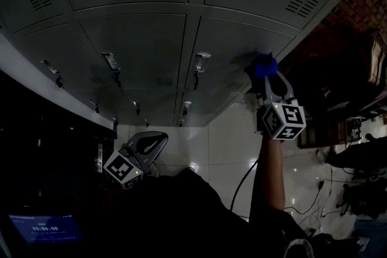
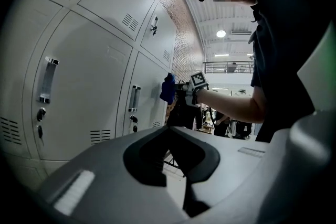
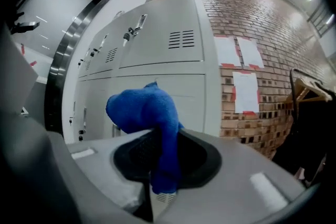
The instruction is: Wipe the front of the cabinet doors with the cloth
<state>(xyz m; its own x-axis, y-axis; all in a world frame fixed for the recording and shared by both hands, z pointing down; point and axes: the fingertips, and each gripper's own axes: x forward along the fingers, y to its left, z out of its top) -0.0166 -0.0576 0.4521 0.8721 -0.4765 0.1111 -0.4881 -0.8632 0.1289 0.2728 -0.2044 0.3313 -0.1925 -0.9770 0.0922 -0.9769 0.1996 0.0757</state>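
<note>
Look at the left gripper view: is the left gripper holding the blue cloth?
No, the left gripper has nothing between its fingers; the blue cloth is clamped in the right gripper.

Unclear contact at the cloth (image 3: 144,110)
Whether it touches the cabinet door (image 3: 191,94) behind cannot be told; its tail vanishes between the jaws of the right gripper (image 3: 160,194).

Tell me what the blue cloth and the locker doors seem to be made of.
Blue cloth: soft fuzzy pile, likely microfibre or terry. Locker doors: probably painted sheet metal, smooth pale grey with punched vent slots.
</note>
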